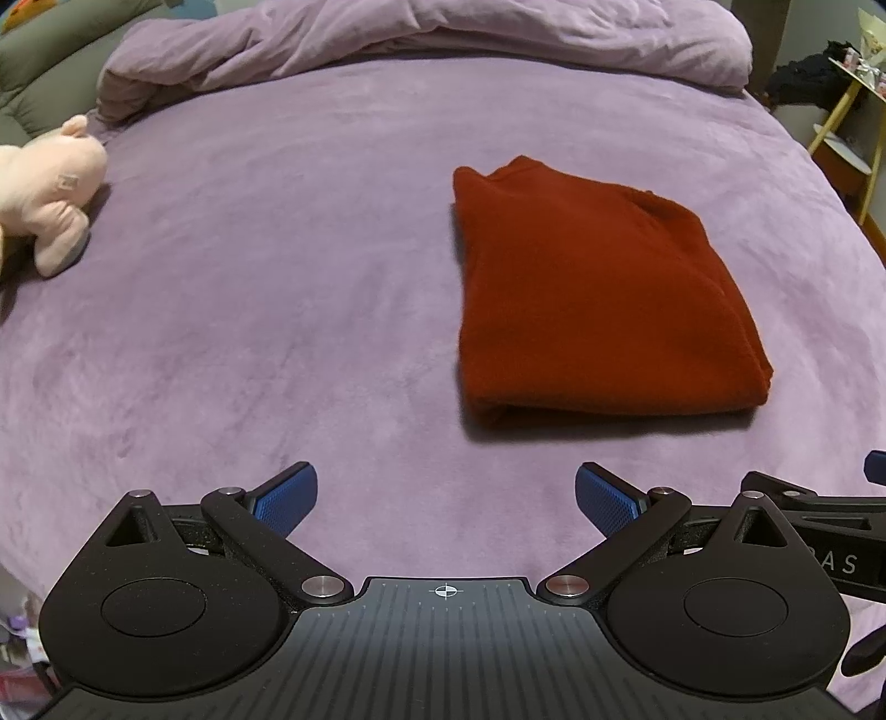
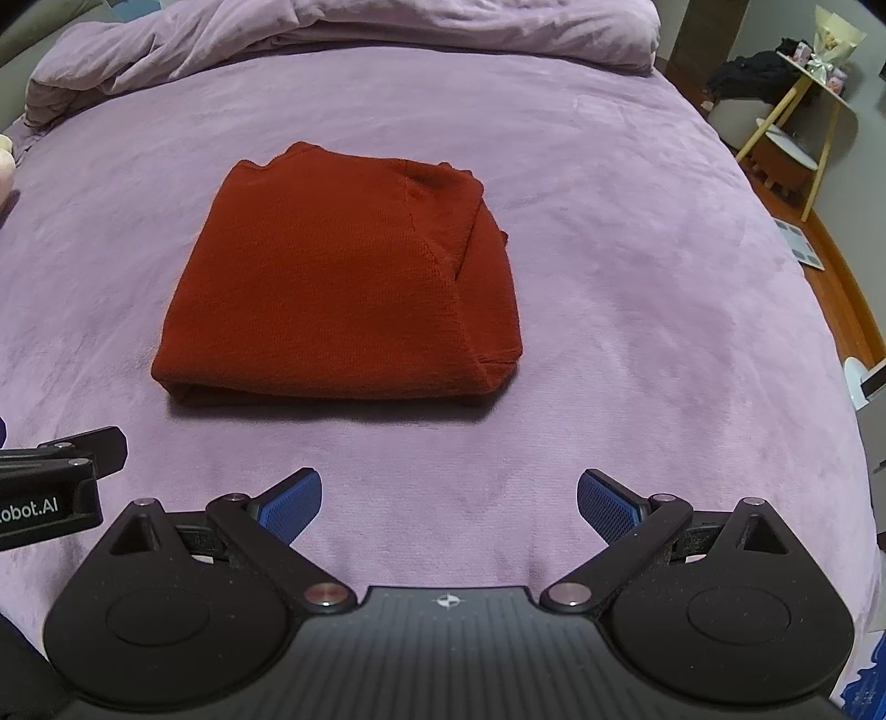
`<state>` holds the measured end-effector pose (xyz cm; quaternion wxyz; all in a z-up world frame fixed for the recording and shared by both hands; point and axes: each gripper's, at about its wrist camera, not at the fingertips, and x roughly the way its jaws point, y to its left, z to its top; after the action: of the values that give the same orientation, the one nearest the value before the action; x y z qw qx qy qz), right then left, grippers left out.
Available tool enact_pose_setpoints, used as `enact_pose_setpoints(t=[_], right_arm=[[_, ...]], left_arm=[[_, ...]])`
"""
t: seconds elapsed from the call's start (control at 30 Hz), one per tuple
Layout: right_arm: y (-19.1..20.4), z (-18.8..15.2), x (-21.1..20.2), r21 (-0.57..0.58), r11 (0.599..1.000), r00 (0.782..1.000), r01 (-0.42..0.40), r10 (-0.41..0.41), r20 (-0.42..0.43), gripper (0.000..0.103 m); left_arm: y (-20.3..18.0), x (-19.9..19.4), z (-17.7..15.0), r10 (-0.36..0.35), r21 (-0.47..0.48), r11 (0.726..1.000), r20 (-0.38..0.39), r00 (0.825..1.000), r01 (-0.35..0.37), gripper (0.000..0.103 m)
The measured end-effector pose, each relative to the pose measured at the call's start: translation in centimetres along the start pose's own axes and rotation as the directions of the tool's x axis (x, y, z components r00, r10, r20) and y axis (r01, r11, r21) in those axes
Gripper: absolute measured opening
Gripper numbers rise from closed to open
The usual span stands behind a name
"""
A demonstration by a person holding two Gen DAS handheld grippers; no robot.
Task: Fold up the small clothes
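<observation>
A dark red knitted garment (image 1: 598, 299) lies folded into a compact rectangle on the purple bed cover (image 1: 277, 277); in the right wrist view it (image 2: 343, 288) sits left of centre. My left gripper (image 1: 446, 501) is open and empty, held above the bed in front of the garment and to its left. My right gripper (image 2: 448, 504) is open and empty, just in front of the garment's near edge. Each gripper's body shows at the edge of the other's view.
A pink plush toy (image 1: 50, 199) lies at the bed's left side. A bunched purple duvet (image 1: 443, 39) runs along the far end. Beyond the bed's right edge stand a yellow-legged side table (image 2: 803, 111) and a wooden floor (image 2: 853, 288).
</observation>
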<state>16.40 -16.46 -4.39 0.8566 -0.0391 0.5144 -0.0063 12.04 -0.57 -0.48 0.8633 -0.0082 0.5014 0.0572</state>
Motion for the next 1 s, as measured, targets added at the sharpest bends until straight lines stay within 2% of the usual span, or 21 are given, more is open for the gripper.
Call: enact_pose_setpoints(t=[1.0], right_arm=[[-0.03, 0.12, 0.25, -0.003, 1.000, 1.000, -0.012, 0.012, -0.002, 0.099]], left_arm=[[-0.20, 0.25, 0.08, -0.003, 0.012, 1.000, -0.009, 1.000, 0.004, 0.102]])
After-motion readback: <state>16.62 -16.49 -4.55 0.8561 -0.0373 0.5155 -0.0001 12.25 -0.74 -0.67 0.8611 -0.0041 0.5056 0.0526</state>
